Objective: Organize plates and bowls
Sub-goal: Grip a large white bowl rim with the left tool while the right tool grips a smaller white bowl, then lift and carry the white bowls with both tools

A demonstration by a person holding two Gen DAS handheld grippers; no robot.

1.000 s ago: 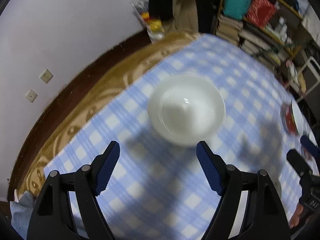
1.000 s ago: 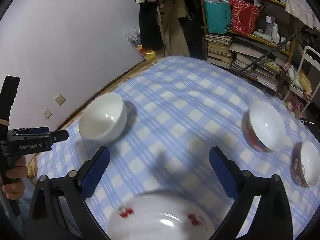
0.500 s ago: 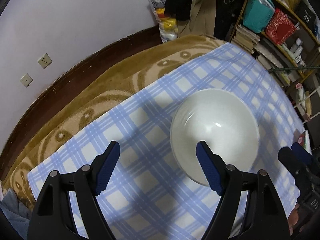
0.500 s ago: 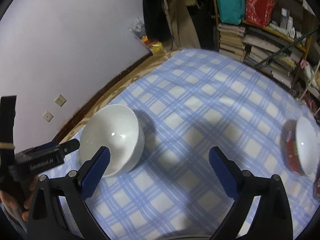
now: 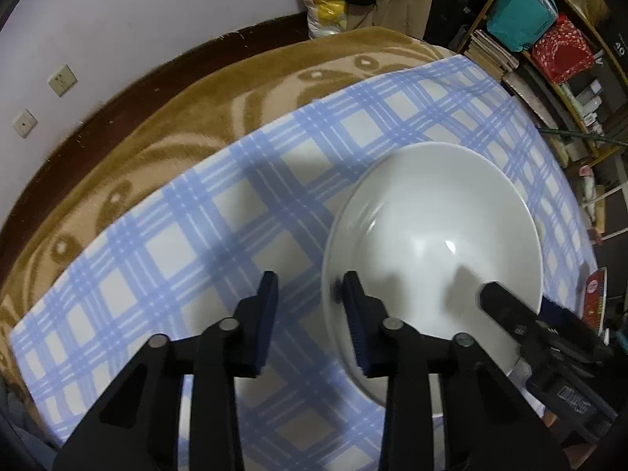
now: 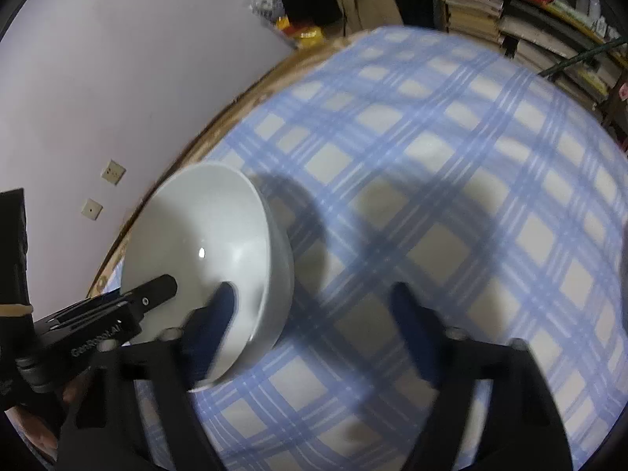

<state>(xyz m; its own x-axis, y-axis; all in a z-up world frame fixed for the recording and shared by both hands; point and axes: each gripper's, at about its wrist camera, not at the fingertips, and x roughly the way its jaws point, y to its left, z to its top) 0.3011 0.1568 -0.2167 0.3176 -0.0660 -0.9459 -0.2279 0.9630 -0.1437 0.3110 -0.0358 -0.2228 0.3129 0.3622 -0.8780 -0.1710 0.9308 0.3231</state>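
A plain white bowl (image 5: 431,247) stands on the blue checked tablecloth (image 5: 219,204). My left gripper (image 5: 310,310) is partly closed, its right finger (image 5: 355,325) against the bowl's near-left rim, its left finger outside on the cloth. In the right wrist view the bowl (image 6: 208,251) sits at the left. My right gripper (image 6: 314,306) is open, its left finger (image 6: 214,314) inside the bowl and its right finger outside over the cloth. The other gripper's tip shows in each view.
A brown patterned blanket (image 5: 188,90) edges the table by the white wall. Shelves with books and boxes (image 5: 549,39) stand at the far right. A red-patterned bowl's edge (image 5: 594,294) shows at the right.
Both grippers have come in close to the white bowl. My left jaws have narrowed at its rim. My right gripper has dropped its left finger into the bowl; the other bowls have left its view.
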